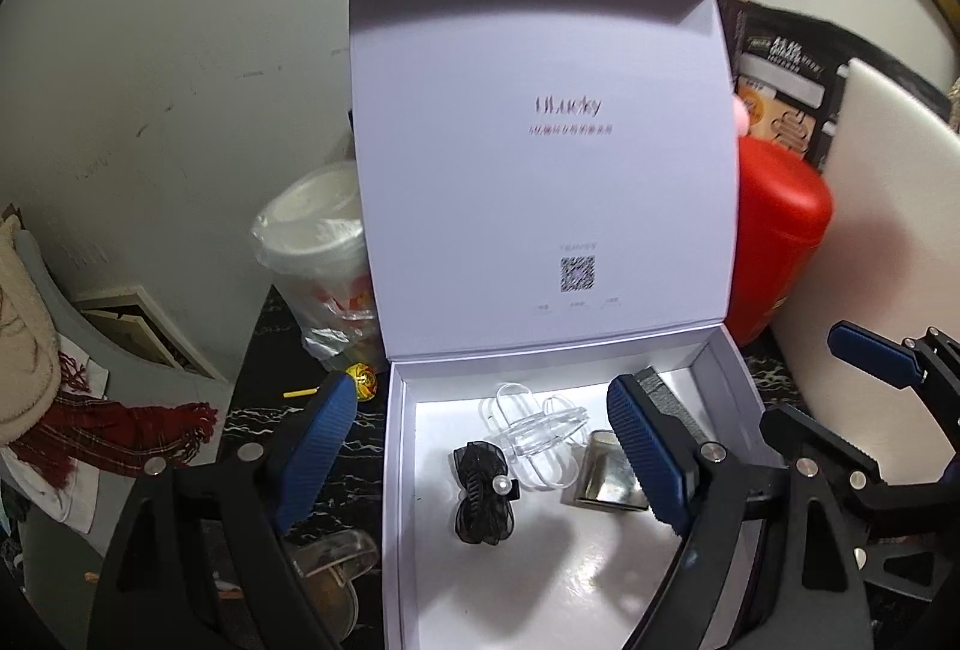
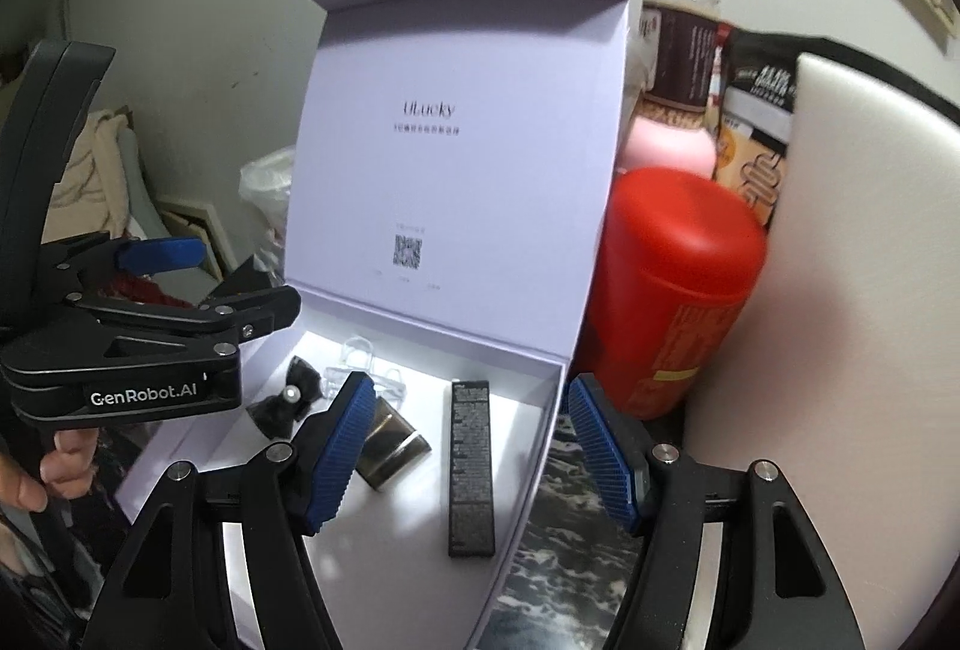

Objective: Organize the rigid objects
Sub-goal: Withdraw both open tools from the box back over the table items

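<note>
The white box (image 1: 414,530) sits open on the dark marbled counter (image 1: 336,476), lid upright, holding a black bow clip (image 1: 480,494), a clear plastic clip (image 1: 540,425), a small metallic block (image 1: 606,476) and a slim black carton (image 2: 471,464). All look light and stiff; the clear clip seems brittle and slippery, best taken across its middle, the carton by its long sides. The left gripper (image 1: 474,446) and right gripper (image 2: 471,452) both stand apart with nothing between the pads. In the left view a finger hides most of the carton; lid print is blurred.
</note>
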A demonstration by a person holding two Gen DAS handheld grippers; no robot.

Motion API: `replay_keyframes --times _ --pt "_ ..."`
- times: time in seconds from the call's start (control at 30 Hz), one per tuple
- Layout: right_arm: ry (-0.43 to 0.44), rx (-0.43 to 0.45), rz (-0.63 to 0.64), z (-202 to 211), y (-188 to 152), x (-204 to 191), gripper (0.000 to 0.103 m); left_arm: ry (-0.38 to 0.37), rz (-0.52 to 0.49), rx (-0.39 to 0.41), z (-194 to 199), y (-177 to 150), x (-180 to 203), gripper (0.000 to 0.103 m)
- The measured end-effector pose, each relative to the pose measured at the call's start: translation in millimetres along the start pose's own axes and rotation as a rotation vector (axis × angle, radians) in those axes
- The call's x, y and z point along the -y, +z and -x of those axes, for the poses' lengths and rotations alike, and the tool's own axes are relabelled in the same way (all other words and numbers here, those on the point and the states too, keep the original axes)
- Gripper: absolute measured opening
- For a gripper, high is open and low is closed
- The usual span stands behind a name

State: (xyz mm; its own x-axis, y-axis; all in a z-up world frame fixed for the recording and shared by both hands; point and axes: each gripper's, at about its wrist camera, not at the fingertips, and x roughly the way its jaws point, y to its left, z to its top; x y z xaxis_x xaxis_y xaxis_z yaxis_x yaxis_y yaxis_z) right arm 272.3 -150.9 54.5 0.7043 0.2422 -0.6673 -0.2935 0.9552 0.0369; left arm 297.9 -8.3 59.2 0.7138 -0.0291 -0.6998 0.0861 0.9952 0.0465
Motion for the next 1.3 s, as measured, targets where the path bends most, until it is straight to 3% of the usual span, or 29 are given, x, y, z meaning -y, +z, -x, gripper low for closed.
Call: replay_keyframes --times 0.73,1.3 --pt "-0.044 0.098 -0.007 102.2 -7.2 -16.7 0.068 -0.02 -0.012 0.102 97.5 -14.6 9.4 0.086" --pt "-0.033 0.105 -0.029 143.4 -41.8 -29.7 0.068 -0.046 -0.021 0.086 134.4 -51.5 15.9 0.086"
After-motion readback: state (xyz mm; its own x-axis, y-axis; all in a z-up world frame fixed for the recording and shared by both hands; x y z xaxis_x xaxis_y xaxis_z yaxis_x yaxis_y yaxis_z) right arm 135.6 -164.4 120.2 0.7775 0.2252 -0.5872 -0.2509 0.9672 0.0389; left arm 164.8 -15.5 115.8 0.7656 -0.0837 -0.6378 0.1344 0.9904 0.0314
